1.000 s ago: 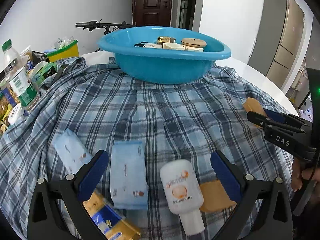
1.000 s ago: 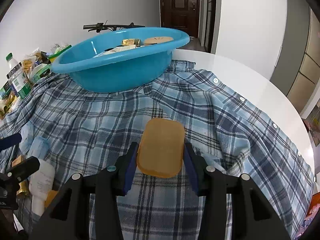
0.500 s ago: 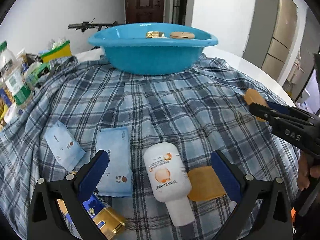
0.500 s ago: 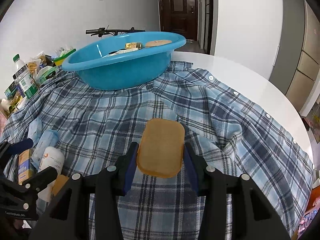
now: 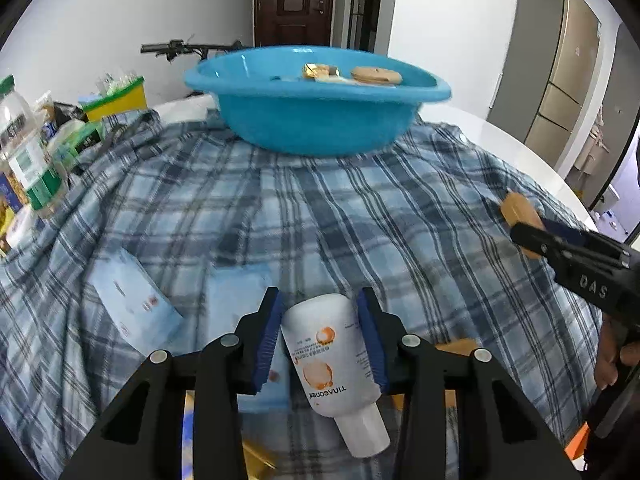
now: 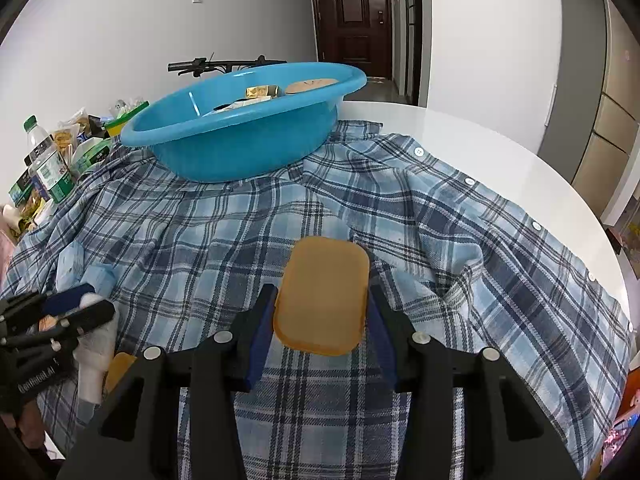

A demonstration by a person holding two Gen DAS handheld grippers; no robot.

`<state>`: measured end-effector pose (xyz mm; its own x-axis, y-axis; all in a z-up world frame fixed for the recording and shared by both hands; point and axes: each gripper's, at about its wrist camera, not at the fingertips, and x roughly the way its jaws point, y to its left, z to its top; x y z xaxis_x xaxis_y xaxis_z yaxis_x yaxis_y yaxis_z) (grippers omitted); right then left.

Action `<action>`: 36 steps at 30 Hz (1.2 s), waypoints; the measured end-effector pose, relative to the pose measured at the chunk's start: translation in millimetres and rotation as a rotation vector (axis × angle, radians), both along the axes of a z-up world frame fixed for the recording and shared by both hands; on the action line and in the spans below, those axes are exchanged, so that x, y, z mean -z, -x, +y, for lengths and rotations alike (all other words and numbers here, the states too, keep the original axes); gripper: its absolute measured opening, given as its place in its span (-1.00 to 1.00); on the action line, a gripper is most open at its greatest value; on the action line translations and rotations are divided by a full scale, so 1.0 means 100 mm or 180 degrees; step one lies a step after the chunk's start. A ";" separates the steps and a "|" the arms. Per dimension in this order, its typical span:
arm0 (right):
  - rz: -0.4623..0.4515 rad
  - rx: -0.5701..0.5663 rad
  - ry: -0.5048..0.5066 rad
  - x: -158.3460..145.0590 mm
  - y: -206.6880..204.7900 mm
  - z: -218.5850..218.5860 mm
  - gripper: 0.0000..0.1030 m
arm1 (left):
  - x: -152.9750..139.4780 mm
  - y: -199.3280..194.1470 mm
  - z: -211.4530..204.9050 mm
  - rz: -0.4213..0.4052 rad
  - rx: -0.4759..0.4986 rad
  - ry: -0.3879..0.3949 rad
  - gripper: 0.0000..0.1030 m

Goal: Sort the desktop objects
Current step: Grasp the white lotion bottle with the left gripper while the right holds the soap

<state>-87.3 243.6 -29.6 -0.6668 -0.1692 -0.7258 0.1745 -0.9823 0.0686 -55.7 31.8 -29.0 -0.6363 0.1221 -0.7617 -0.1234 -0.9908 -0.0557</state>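
**Mia:** Look at the white plastic squeeze bottle with the orange circles point(image 5: 334, 354)! Where is it now?

**Ben:** It lies on the blue checked shirt point(image 5: 320, 216) that covers the white round desk point(image 6: 472, 136), cap end toward the camera. The left tool point(image 5: 319, 336) has it between the two blue pads point(image 5: 268, 336).

**Mia:** That is new, right?

**Ben:** Yes. A moment ago the left tool was wide open, with the bottle just lying in the gap. Now it has snapped narrow and the pads press on both sides of the bottle.

**Mia:** So what does that mean?

**Ben:** I think the grab is done. The bottle looks ready to be lifted and carried to the big blue plastic basin point(image 5: 316, 112) at the far side of the shirt. Some small things already sit in the basin.

**Mia:** And the other hand?

**Ben:** The right tool point(image 6: 320, 316) is narrow too. It holds a flat tan pad with round corners point(image 6: 322, 294) up over the shirt, same as before.

**Mia:** What is still waiting?

**Ben:** Two pale blue paper packets point(image 5: 134, 304) lie just left of the bottle, and another tan piece point(image 5: 456, 346) peeks out on its right. Off the shirt, on the left, stands a clear water bottle with a green label point(image 6: 48, 164) among snack bags.
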 end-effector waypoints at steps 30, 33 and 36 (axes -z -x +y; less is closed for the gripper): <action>-0.0051 -0.0002 0.0111 0.06 -0.03 0.03 -0.15 | 0.07 0.12 0.20 0.0039 -0.0004 0.0098 0.75; -0.0058 0.0034 0.0122 0.06 -0.03 0.08 -0.15 | 0.08 0.13 0.25 0.0039 0.0042 0.0101 0.66; -0.0073 0.0067 0.0160 0.06 -0.03 0.13 -0.15 | 0.15 0.16 0.29 -0.0039 0.0098 0.0129 -0.14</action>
